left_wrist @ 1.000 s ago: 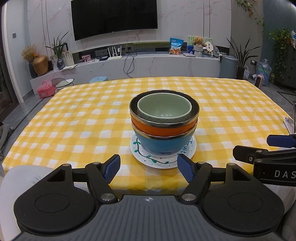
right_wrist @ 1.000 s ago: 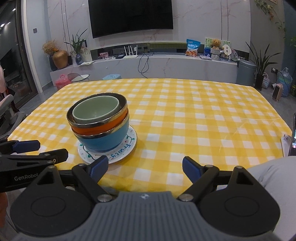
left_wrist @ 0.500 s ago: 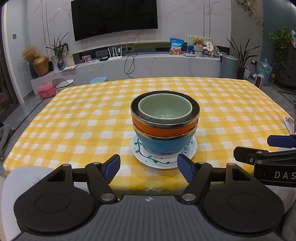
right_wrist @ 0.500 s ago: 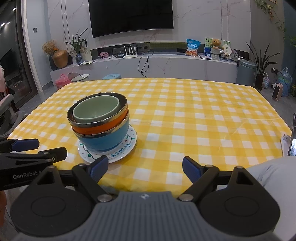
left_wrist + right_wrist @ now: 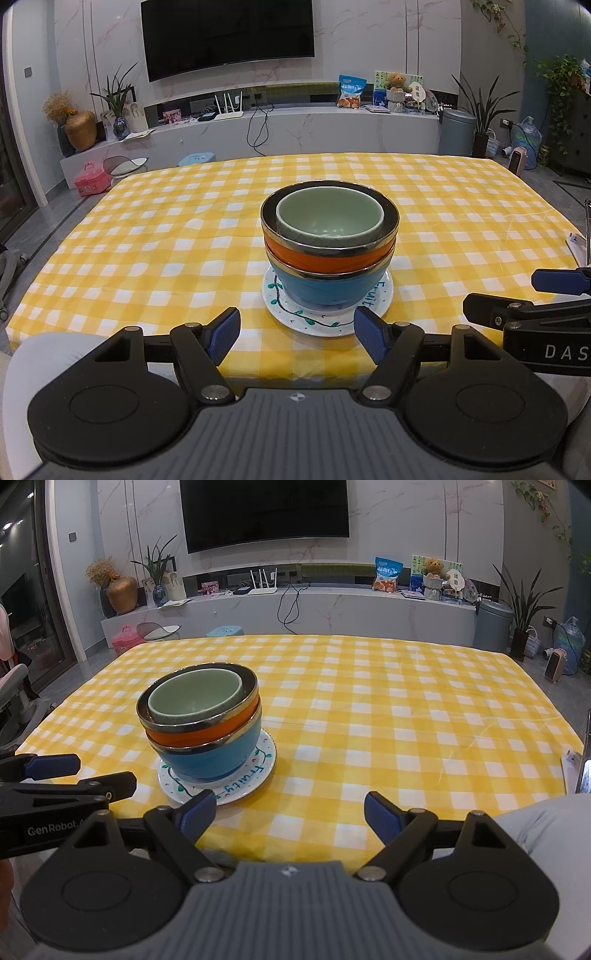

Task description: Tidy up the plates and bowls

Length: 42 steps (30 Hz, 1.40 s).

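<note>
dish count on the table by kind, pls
Bowls: 3, nested: green bowl in orange bowl in blue bowl
Plates: 1, white plate under the stack
Total: 4

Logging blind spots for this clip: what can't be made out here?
- Plate lettering: partly covered by the blue bowl in both views.
- Orange bowl interior: filled by the green bowl.
- Object at the table's right edge: cut off by the frame in the right wrist view.
- Snack bag print: too small.
</note>
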### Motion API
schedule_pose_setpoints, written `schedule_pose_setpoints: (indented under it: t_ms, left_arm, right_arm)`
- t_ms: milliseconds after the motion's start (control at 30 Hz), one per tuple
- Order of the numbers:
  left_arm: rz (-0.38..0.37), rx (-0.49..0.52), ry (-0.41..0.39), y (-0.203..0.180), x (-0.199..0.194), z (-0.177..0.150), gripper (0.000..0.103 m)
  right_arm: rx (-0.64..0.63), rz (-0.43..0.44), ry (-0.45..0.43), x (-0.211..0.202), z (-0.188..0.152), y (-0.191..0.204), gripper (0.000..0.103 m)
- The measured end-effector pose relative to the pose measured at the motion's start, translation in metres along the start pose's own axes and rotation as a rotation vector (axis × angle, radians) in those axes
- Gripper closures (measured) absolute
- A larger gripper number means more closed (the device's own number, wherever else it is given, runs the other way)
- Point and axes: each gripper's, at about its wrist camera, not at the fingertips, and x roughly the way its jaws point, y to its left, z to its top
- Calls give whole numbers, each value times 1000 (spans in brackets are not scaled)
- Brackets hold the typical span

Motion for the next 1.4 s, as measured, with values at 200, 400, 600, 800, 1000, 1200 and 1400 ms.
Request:
schedule_pose_setpoints:
  t_ms: [200,400,600,800,1000,1200,1400]
  left_arm:
    - [0,0,0,1,1,0,21]
    - [-3,-1,2,1,0,-1,21]
    - [-7,-4,5,2,2,0,21]
    - [-7,-5,5,3,2,0,21]
    - [-8,-6,6,3,2,0,21]
    - [-7,-6,6,3,2,0,21]
    - [-9,-4,5,3,3,0,21]
  right_arm:
    - [-6,3,1,1,1,1,17]
    - [-8,5,3,3,0,2,17]
    - [-8,5,4,3,0,2,17]
    - [-8,4,4,4,0,2,17]
    - [-9,4,4,4,0,3,17]
    - [-4,10,8,5,-1,4,17]
    - [-7,10,12,6,-2,5,17]
